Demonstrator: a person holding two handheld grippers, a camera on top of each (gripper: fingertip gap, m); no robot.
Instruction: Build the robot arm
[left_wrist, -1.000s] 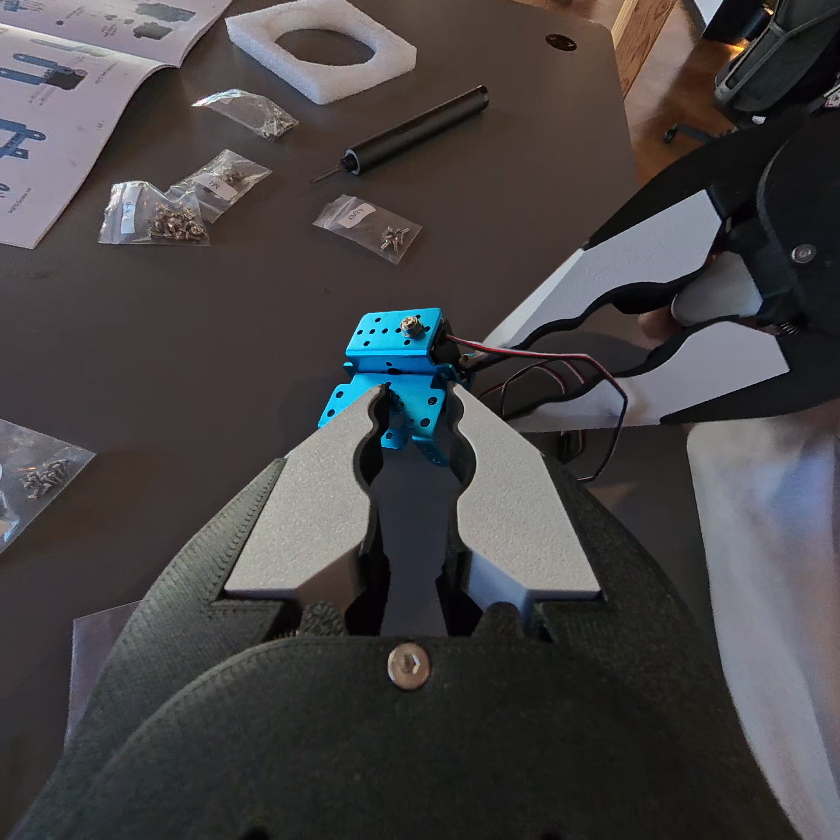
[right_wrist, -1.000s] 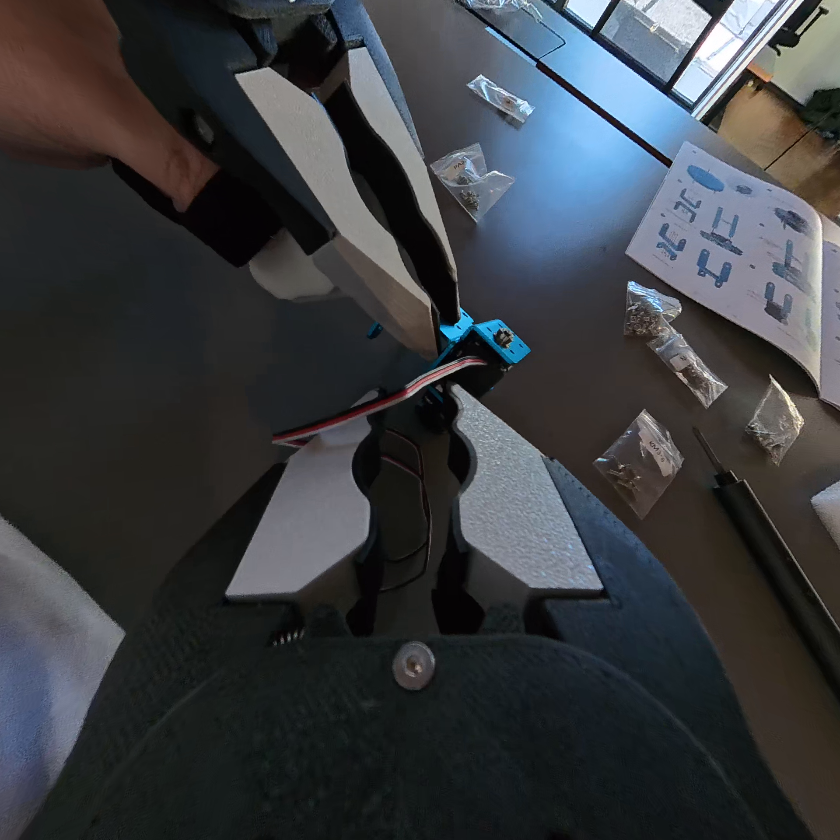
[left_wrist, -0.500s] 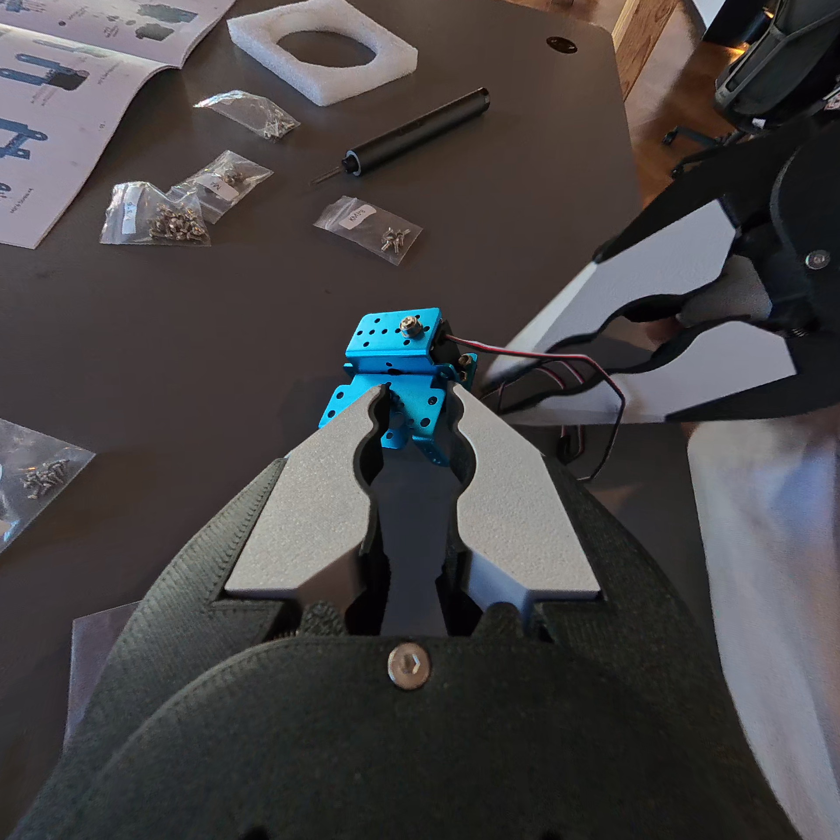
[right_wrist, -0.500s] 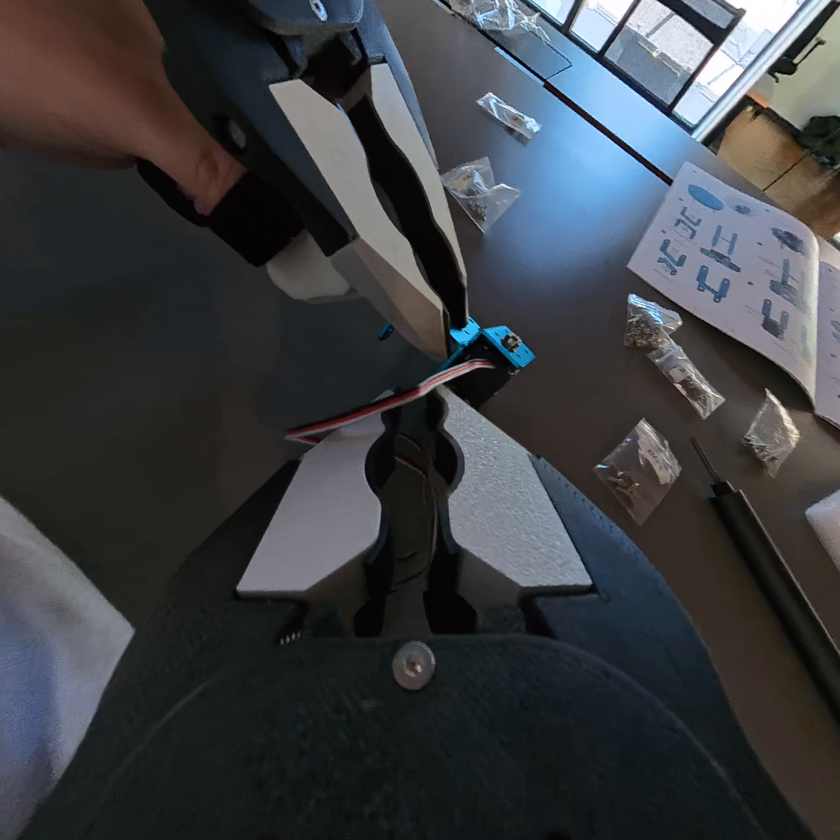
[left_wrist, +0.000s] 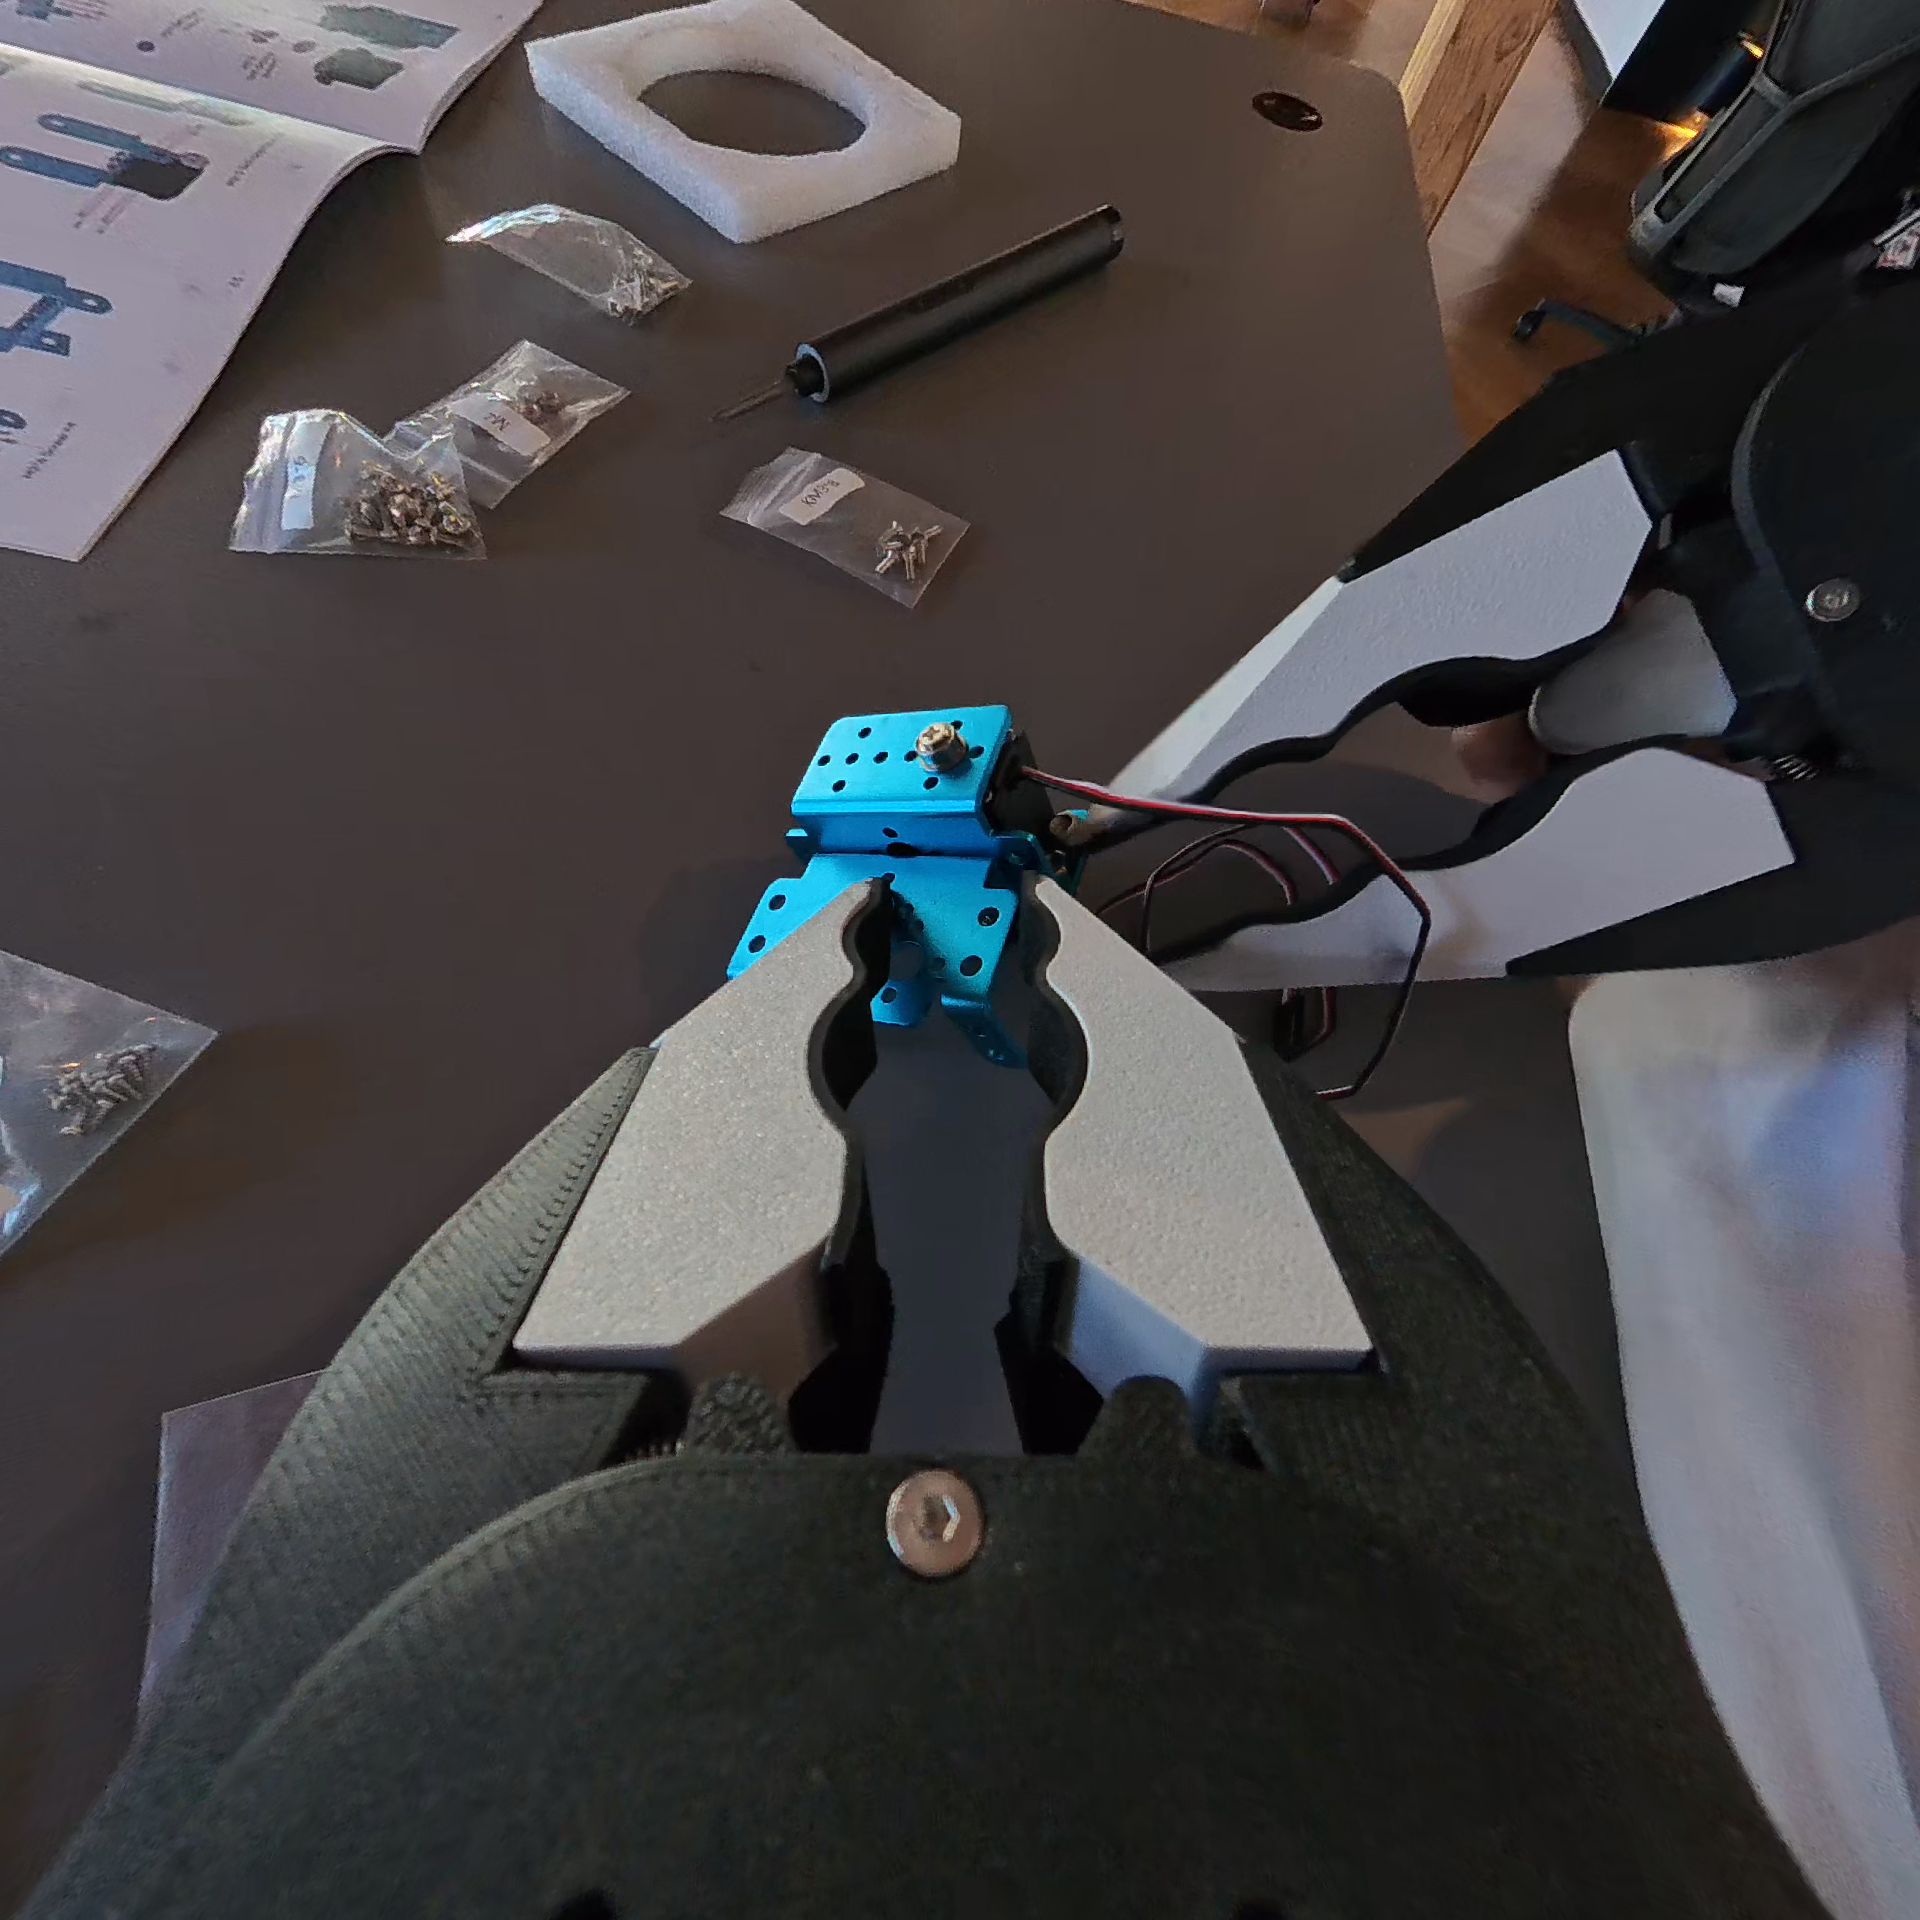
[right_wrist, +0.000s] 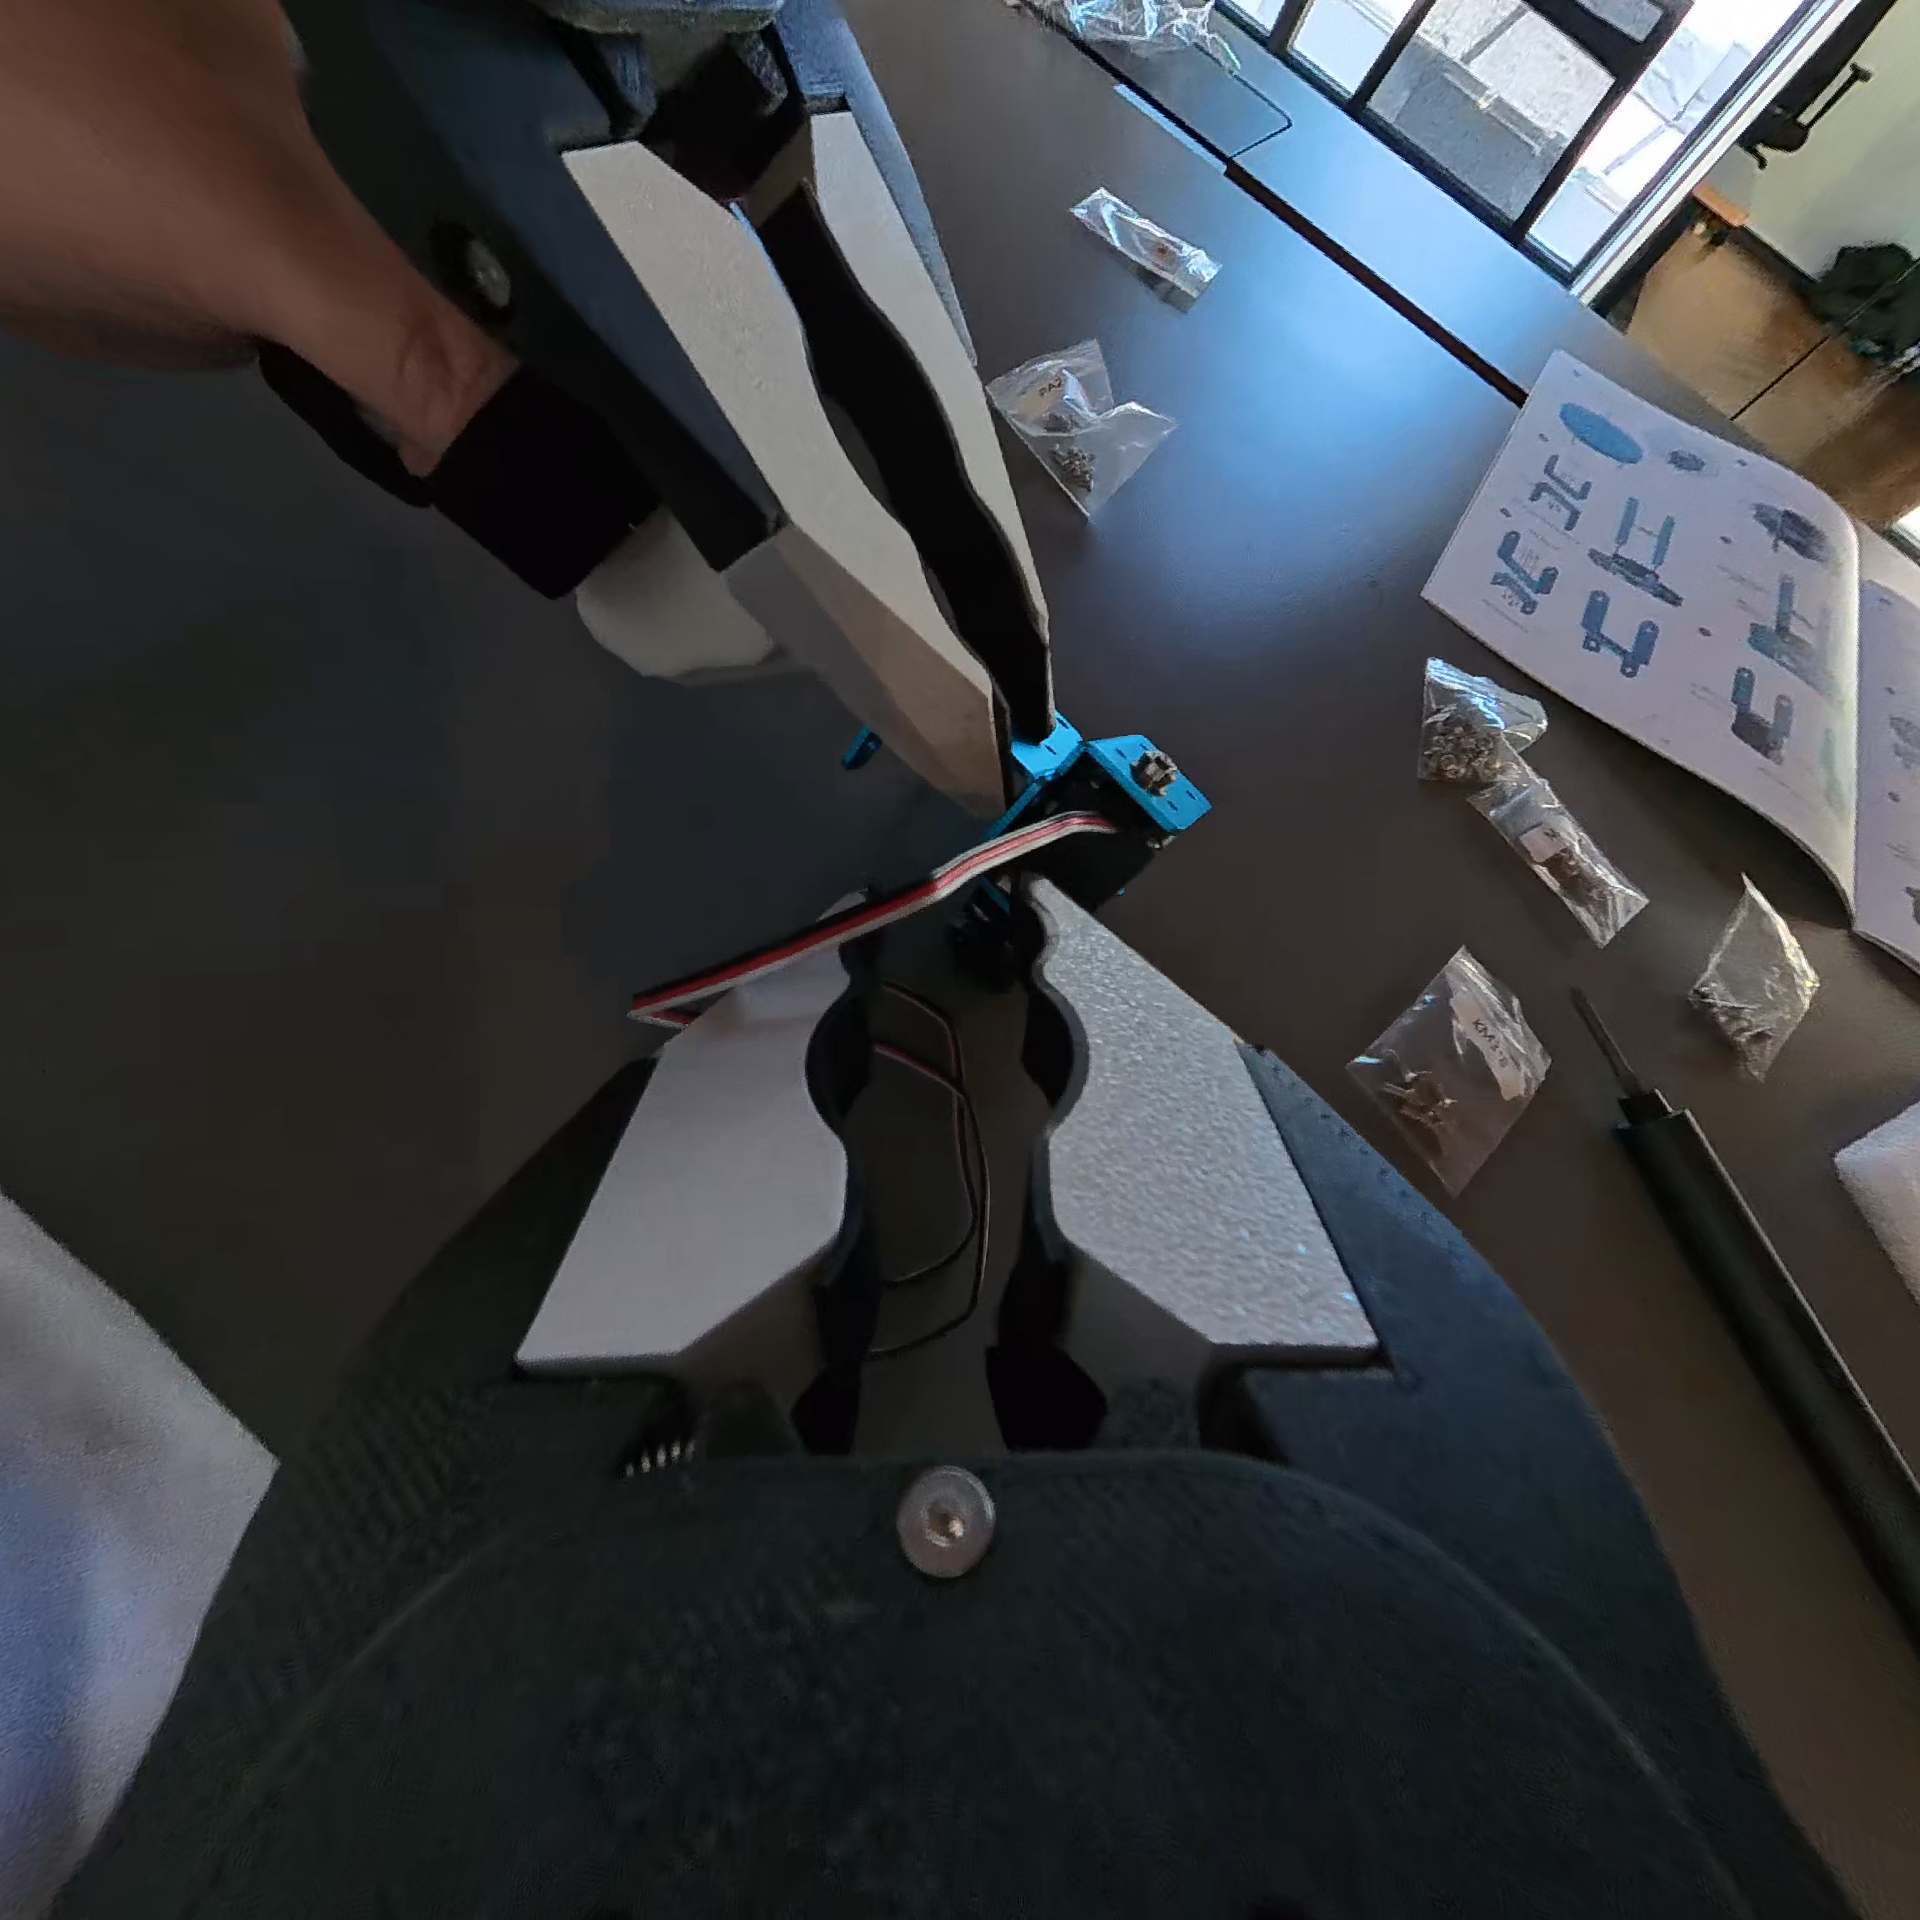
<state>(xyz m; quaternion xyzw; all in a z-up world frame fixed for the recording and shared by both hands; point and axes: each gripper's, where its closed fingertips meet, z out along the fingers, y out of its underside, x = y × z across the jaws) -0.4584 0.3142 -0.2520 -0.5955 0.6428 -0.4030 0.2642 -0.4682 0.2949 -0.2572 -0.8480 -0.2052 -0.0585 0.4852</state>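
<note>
1. Currently, left gripper clenched on the lower tabs of a blue metal bracket, held at the fingertips above the dark table.
2. Right gripper with fingers parted, tips just beside the black motor fixed to that bracket's right side; cannot tell whether touching.
3. Red, white and black wires running from the motor across the right gripper's left finger, then looping down between both fingers.
4. Far left: an open instruction booklet, with small clear bags of screws near it.
5. Farther back: a black screwdriver lying flat, and beyond it a white foam frame.
6. Near left edge: another screw bag.
</note>
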